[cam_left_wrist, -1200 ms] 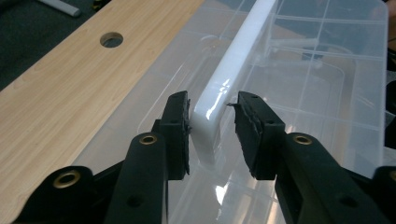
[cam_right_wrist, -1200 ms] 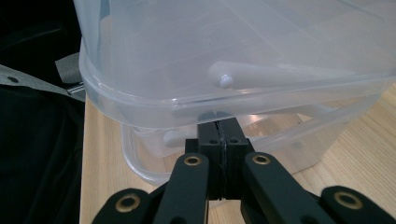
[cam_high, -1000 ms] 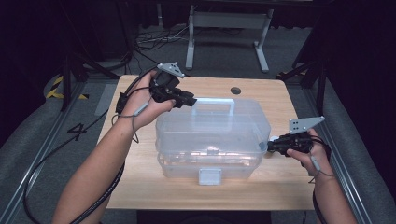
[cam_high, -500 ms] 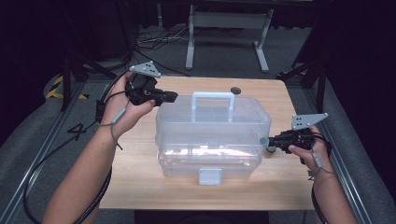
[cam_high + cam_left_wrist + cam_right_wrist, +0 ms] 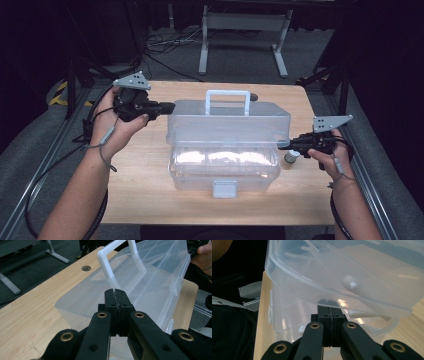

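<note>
Clear box (image 5: 225,150), white handle (image 5: 227,95); black tongs (image 5: 170,106); pale wood table (image 5: 140,195)

Closed hand-held gripper (image 5: 115,292) just beside clear plastic box (image 5: 150,282).

My desk (image 5: 150,165) is light wood with a round cable hole (image 5: 86,268) near its far edge. Just off its right side, near the front, I see a small white-capped bottle (image 5: 291,158) standing upright. Beyond the desk a grey metal frame (image 5: 240,35) stands on dark carpet, with black cables (image 5: 160,42) beside it.
</note>
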Demonstrator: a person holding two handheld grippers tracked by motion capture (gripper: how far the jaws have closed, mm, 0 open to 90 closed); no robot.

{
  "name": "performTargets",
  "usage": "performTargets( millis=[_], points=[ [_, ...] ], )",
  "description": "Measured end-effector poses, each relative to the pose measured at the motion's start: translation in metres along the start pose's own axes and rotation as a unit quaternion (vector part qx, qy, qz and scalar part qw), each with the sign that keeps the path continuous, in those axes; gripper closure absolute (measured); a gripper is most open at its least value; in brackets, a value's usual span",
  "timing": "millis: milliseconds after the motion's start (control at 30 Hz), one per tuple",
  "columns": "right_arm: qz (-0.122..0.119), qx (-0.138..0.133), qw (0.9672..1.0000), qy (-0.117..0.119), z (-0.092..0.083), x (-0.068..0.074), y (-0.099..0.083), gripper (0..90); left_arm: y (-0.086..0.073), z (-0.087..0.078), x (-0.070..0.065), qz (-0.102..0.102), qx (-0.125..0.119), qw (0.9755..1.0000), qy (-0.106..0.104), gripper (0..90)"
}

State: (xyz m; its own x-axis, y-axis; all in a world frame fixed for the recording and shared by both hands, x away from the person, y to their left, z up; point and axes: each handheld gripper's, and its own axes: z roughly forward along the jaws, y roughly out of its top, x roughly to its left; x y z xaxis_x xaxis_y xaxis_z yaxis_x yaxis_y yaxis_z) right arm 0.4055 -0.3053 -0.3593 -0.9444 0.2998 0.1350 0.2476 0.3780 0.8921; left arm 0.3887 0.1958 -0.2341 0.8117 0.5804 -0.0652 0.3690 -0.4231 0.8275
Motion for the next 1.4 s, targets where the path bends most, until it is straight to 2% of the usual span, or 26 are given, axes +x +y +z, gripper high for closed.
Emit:
performTargets(
  millis=[233,500,633,867,1033,1167,1400],
  points=[
    [0.000,-0.010,0.9999,-0.010,0.000,-0.001,0.004,90.0,-0.013,-0.013,0.002,-0.017,-0.013,0.9998,-0.002,90.0],
    [0.005,-0.023,0.9991,-0.034,-0.001,0.001,0.010,90.0,-0.029,-0.013,0.004,-0.029,-0.017,0.9994,-0.008,90.0],
    [0.015,-0.028,0.9981,-0.052,-0.002,0.003,0.013,90.0,-0.039,-0.010,0.003,-0.033,-0.018,0.9992,-0.016,90.0],
    [0.030,-0.047,0.9966,-0.061,-0.005,0.001,0.013,90.0,-0.056,-0.004,-0.001,-0.039,-0.024,0.9984,-0.031,90.0],
    [0.037,-0.051,0.9952,-0.075,-0.005,0.003,0.015,90.0,-0.066,0.000,-0.007,-0.032,-0.024,0.9988,-0.029,89.9],
    [0.041,-0.056,0.9939,-0.086,-0.005,0.004,0.017,90.0,-0.073,0.005,-0.010,-0.029,-0.032,0.9984,-0.038,88.5],
    [0.041,-0.060,0.9927,-0.097,-0.004,0.005,0.018,90.0,-0.084,0.012,-0.010,-0.050,-0.064,0.9959,-0.039,89.2]
  ],
)
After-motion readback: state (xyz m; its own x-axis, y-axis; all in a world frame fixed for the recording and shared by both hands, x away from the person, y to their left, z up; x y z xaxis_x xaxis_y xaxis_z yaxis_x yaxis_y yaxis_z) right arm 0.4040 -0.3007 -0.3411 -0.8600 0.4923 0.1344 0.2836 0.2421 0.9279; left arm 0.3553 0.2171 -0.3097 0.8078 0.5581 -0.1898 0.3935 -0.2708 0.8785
